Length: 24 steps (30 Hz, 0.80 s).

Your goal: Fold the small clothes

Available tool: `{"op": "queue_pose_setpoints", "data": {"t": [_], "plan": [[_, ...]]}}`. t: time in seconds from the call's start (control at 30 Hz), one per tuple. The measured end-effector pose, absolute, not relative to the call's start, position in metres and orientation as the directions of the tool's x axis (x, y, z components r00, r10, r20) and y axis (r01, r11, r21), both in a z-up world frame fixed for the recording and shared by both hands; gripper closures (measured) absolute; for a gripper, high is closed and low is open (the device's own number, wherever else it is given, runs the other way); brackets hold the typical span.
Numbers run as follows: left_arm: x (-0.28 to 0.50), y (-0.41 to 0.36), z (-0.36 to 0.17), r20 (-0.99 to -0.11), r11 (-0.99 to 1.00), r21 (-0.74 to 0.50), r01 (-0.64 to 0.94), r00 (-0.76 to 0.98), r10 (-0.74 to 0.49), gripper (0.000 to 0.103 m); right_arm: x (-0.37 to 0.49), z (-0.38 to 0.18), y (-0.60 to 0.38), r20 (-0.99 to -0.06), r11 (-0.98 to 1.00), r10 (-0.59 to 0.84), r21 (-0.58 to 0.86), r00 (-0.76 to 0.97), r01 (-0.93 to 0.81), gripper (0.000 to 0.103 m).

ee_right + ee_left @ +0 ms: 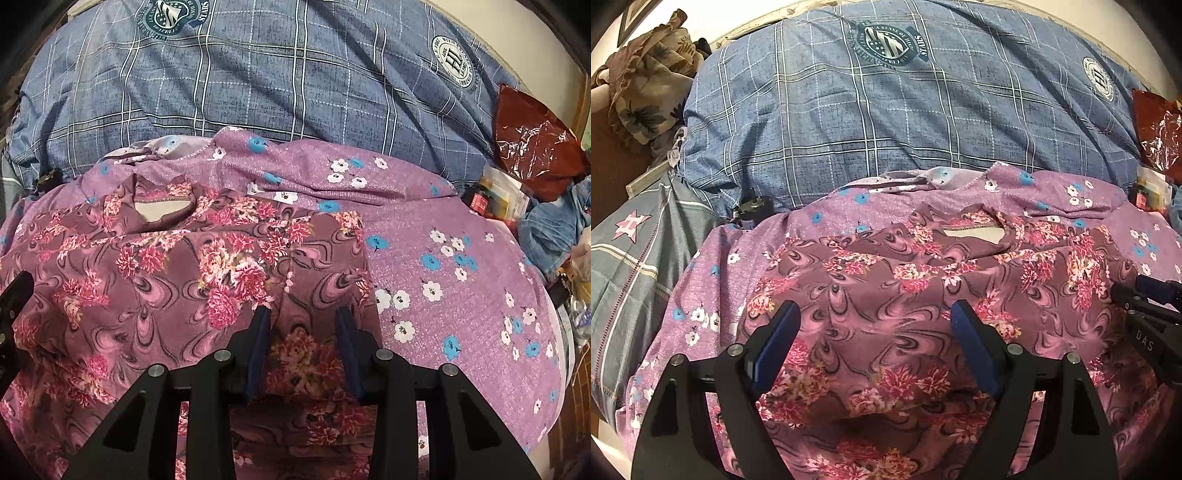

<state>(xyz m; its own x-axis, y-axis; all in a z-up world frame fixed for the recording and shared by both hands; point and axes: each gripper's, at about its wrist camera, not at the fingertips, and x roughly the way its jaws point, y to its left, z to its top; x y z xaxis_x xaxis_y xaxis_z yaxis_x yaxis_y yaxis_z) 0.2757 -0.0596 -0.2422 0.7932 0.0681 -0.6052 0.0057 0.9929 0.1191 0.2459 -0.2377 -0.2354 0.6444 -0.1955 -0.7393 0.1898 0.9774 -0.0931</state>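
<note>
A small mauve top with pink flower print [886,295] lies spread on a lilac sheet with white and blue blossoms [701,280], neckline [975,234] at the far side. My left gripper [875,317] hangs over its middle, jaws wide open and empty. In the right wrist view the same top [147,280] fills the left half, its right edge near the lilac sheet [461,266]. My right gripper [303,314] is over the top's right part, jaws open with cloth showing between them, not clamped. The right gripper also shows at the right edge of the left wrist view [1145,299].
A blue plaid quilt [886,122] is bunched behind the sheet. A red plastic bag [532,147] and assorted clutter [502,199] lie at the right. A grey-green star-print cover [635,258] and brown floral cloth [650,81] lie at the left.
</note>
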Motion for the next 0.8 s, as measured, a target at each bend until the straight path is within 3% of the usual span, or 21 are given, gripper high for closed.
{"op": "queue_pose_setpoints", "data": {"t": [0.3,0.47,0.63,0.8], "plan": [[0.273,-0.054,-0.238,-0.601,0.992,0.122,0.006,0.796,0.069,0.019,0.244,-0.232,-0.241,-0.742,0.986,-0.147,-0.058,0.654,0.156,0.064],[0.253,-0.018,-0.227,-0.549,0.987,0.155,-0.049,0.826,0.127,0.019,0.220,-0.219,-0.256,-0.656,0.996,-0.020,0.051,0.754,0.071,0.045],[0.199,0.050,-0.210,-0.504,0.975,0.118,-0.191,0.834,0.224,0.019,0.177,-0.205,-0.287,-0.580,0.988,0.010,0.131,0.815,0.081,0.040],[0.113,0.111,-0.230,-0.585,0.966,0.077,-0.247,0.774,0.244,0.019,0.115,-0.205,-0.314,-0.546,0.960,0.025,0.246,0.837,0.132,0.030]]}}
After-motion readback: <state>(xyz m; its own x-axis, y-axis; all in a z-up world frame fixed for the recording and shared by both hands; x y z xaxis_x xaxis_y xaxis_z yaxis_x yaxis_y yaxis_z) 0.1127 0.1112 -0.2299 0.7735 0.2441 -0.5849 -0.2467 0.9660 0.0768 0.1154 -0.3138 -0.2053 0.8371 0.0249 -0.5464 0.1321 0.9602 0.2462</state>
